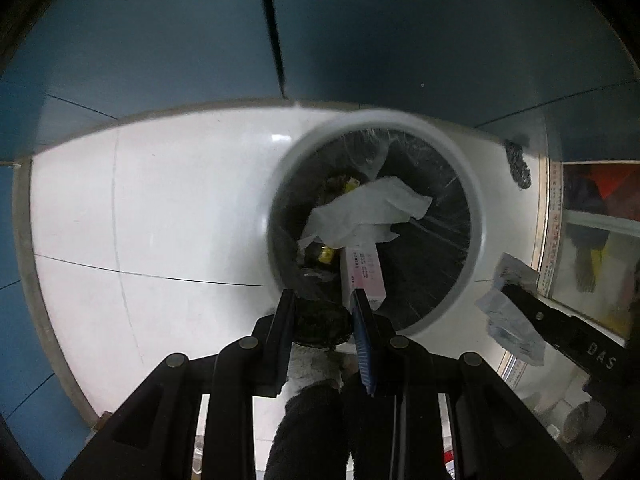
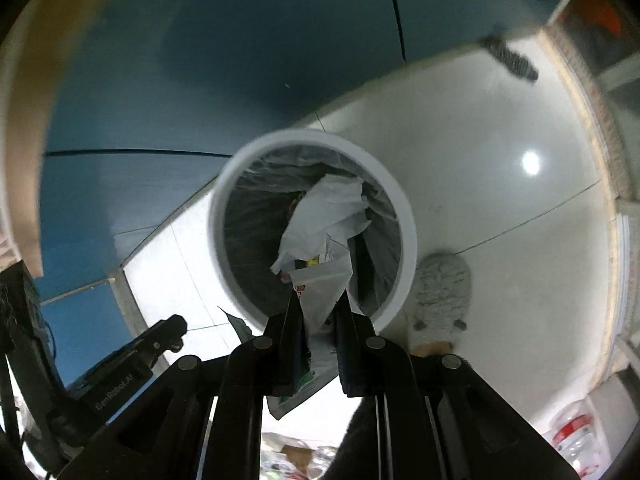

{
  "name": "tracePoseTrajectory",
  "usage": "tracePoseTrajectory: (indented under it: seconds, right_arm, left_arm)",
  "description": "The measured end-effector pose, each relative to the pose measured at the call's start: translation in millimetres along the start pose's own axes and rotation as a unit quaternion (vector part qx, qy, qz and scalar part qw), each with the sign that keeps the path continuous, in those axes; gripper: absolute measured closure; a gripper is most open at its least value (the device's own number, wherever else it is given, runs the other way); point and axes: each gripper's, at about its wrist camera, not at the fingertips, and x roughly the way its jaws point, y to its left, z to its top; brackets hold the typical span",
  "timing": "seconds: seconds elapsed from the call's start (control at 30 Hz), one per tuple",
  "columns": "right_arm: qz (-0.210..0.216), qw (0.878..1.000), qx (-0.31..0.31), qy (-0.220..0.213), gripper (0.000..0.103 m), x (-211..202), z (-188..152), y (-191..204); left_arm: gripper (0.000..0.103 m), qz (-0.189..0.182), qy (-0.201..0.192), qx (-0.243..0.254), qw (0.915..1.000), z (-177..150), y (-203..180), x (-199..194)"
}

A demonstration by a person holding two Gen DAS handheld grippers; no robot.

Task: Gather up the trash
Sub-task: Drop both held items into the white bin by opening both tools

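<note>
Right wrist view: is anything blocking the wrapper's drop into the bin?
Nothing visible does. The right hand-held gripper holds the wrapper at the near rim of the bin; the mouth is open, with a white tissue lying lower inside.

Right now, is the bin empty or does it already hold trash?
Not empty. The white bin already holds a crumpled white tissue, a pink-and-white box standing on end, and yellow scraps under them, all inside its dark liner.

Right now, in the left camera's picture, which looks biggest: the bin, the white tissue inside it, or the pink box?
1. Bin, by far.
2. White tissue.
3. Pink box, though it looks close to the tissue, and it is partly hidden, so that order is unsure.
</note>
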Motion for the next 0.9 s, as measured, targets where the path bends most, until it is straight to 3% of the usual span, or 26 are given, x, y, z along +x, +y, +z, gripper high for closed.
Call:
tracePoseTrajectory:
  seconds: [0.2, 0.23, 0.27, 0.33, 0.37, 0.47, 0.63, 0.77, 0.9]
  right_arm:
    - [0.036, 0.999, 0.027, 0.024, 0.083, 46, 14, -24]
    - [0.036, 0.999, 0.028, 0.027, 0.08, 49, 15, -26]
    - [0.037, 0.998, 0.028, 0.03, 0.076, 51, 18, -27]
    - [0.033, 0.998, 0.029, 0.037, 0.052, 55, 20, -29]
    - [0.033, 0.998, 0.032, 0.04, 0.047, 56, 21, -30]
    - [0.013, 0.999, 0.028, 0.038, 0.035, 51, 21, -31]
    - [-0.068, 0.997, -0.02, 0.012, 0.0, 32, 16, -19]
    - [-0.131, 0.987, -0.092, -0.014, 0.0, 7, 6, 6]
    - [-0.159, 0.975, -0.148, -0.041, 0.0, -27, -10, 30]
  left_arm:
    - [0.075, -0.037, 0.013, -0.005, 0.9992, 4, -1, 21]
    - [0.069, -0.04, 0.014, -0.006, 0.9991, 5, -1, 23]
    - [0.061, -0.04, 0.012, -0.006, 0.9991, 6, -2, 24]
    - [0.01, -0.028, 0.004, -0.008, 0.9996, 8, -2, 24]
    - [0.003, -0.027, 0.001, -0.009, 0.9996, 9, -1, 22]
    - [0.002, -0.013, 0.0, -0.016, 0.9998, 10, 4, 17]
    - [0.002, 0.032, -0.023, -0.012, 0.9992, 6, 13, -5]
    - [0.002, 0.065, -0.049, -0.013, 0.9966, -1, 19, -35]
    - [0.002, 0.058, -0.056, -0.017, 0.9966, -12, 21, -64]
